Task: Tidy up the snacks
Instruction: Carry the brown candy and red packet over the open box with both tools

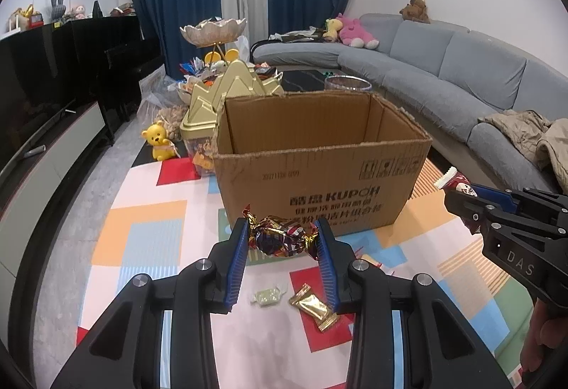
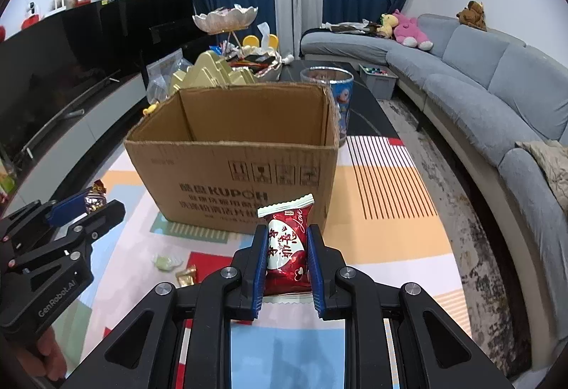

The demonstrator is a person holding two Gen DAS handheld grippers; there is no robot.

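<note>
Left gripper [image 1: 283, 240] jaws clamping foil candy [image 1: 280, 238], right gripper [image 2: 287, 247] jaws clamping red packet [image 2: 287, 252] (cardboard box [image 2: 230, 172] ahead)

Foil-wrapped candy [image 1: 282, 240] and red snack packet [image 2: 287, 252] both held up in front of the open cardboard box [image 1: 319, 172]; two small sweets [image 1: 268, 295] on the mat.

- Our left tongs [image 1: 282, 238] pinch a twist-wrapped candy [image 1: 280, 238] by its ends, in front of the open cardboard box [image 1: 319, 176].
- On the patterned mat [image 1: 149, 236] below lie a pale green sweet [image 1: 267, 295] and a gold packet [image 1: 316, 307], near each other.
- At right, our right tongs [image 1: 461, 192] grip a red-and-white packet [image 1: 458, 181].
</note>
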